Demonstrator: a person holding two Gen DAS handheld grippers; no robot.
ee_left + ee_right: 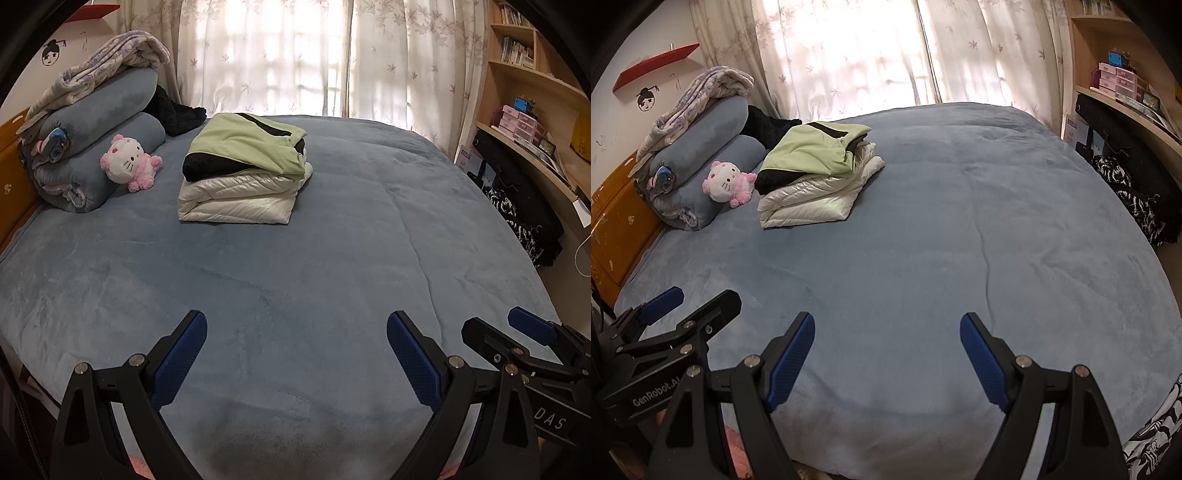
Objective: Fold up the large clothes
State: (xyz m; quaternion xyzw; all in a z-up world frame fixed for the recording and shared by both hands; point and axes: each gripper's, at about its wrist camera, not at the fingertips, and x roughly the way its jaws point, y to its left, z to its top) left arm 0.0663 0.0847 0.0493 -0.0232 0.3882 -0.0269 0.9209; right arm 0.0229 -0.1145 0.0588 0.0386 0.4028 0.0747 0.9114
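Note:
A folded white padded jacket (236, 201) (809, 205) lies on the far left part of the blue bed (314, 258) (942, 240). On top of it rests a folded green and black garment (243, 146) (812, 151). My left gripper (295, 326) hovers open over the near edge of the bed, nothing between its blue pads. My right gripper (886, 328) is open too, beside the left one and just as bare. Each gripper shows in the other's view: the right gripper (517, 332) at the right edge, the left gripper (694, 299) at the left edge. Both are far from the clothes.
Rolled blue bedding (96, 147) with a patterned blanket (107, 62) and a pink plush cat (129, 162) sits at the headboard on the left. A dark garment (181, 114) lies behind it. Curtains hang behind the bed; shelves (532, 122) and dark bags (524, 206) stand along the right side.

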